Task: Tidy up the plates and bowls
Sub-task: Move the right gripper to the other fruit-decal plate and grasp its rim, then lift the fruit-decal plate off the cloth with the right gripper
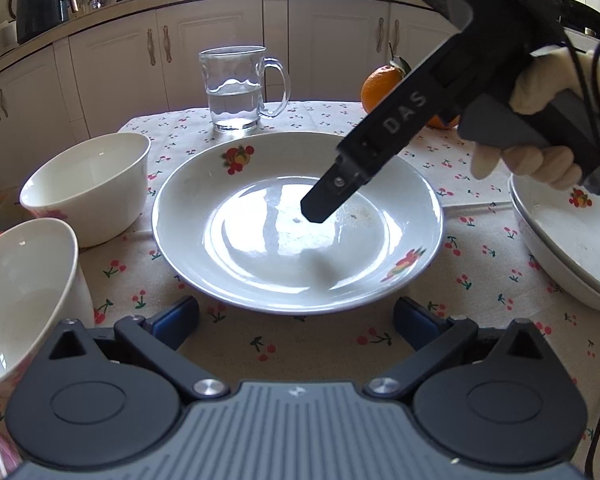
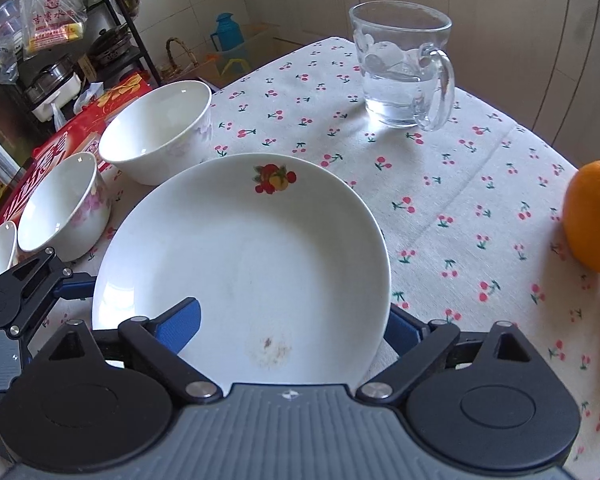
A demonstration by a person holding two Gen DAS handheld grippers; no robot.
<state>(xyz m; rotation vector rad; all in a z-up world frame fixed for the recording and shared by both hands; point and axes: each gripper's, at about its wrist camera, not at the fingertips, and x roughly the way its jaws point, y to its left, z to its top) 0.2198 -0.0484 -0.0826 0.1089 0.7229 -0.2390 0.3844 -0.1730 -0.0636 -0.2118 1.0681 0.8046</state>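
Left view: low over table edge, facing cupboards, plate [image 1: 296,220] close ahead.
Right view: steeply down, nearer.
Shared: plate [image 2: 240,268], glass mug [image 1: 236,88].

Plate [image 1: 296,224] mid-table on the tablecloth [image 1: 480,248]. Two bowls [image 1: 88,188] [image 1: 24,296] to its left, one nearer than the other. Mug [image 1: 236,88] behind plate; orange [image 1: 380,88] behind right. Stacked plates [image 1: 572,240] at right edge.

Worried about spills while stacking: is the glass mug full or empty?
Partly full: the glass mug holds clear water to roughly halfway, and stands upright on the tablecloth.
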